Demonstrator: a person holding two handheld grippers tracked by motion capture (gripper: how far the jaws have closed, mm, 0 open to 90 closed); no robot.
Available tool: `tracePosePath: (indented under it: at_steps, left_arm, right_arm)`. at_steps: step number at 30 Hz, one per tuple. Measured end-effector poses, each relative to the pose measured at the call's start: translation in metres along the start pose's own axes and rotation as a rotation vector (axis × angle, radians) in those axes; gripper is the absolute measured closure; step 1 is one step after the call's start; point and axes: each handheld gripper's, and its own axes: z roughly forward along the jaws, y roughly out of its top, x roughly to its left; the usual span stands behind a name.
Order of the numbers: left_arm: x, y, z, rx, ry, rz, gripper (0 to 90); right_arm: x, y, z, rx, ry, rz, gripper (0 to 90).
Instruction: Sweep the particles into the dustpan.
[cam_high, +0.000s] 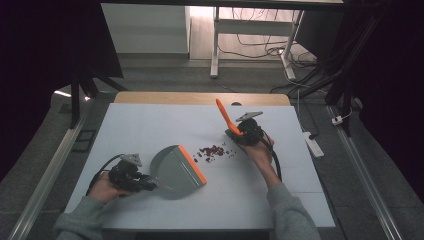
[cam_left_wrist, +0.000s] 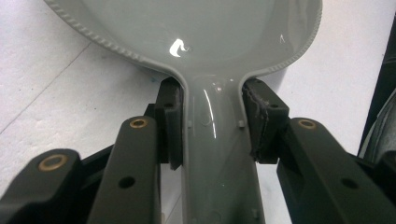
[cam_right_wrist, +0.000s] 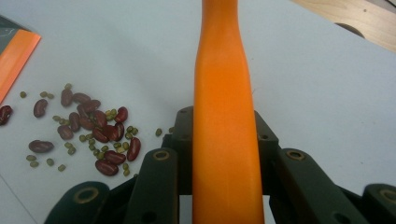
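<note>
Left gripper (cam_high: 150, 185): lower left of the high view — jaws clenched on the grey dustpan's (cam_high: 175, 170) handle.
Dustpan: flat on the white table (cam_high: 150, 125), orange lip toward the beans.
Beans (cam_high: 214, 151): red and green, scattered at centre, just beyond the lip.
Right gripper (cam_high: 233, 134): right of the beans — jaws clamped on the orange brush handle (cam_high: 224, 116).
</note>
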Motion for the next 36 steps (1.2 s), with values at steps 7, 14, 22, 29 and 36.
tracePosePath:
  at_steps: [7, 14, 22, 29, 36]
  left_arm:
    - [0.001, 0.001, 0.001, 0.002, -0.008, -0.007, 61.6]
    - [0.001, 0.002, 0.001, 0.004, -0.011, -0.009, 61.6]
    - [0.000, 0.003, 0.001, 0.006, -0.012, -0.009, 61.6]
    - [0.000, 0.003, 0.001, 0.008, -0.010, -0.008, 61.6]
    - [0.000, 0.003, 0.001, 0.008, -0.010, -0.009, 61.6]
  right_arm:
    - [0.008, 0.004, 0.010, 0.019, 0.012, -0.018, 70.8]
    - [0.015, 0.008, 0.017, 0.023, 0.022, -0.039, 70.8]
    - [0.024, 0.010, 0.020, 0.023, 0.028, -0.051, 70.8]
    - [0.029, 0.011, 0.020, 0.018, 0.049, -0.049, 70.8]
    - [0.036, 0.012, 0.021, 0.015, 0.074, -0.052, 70.8]
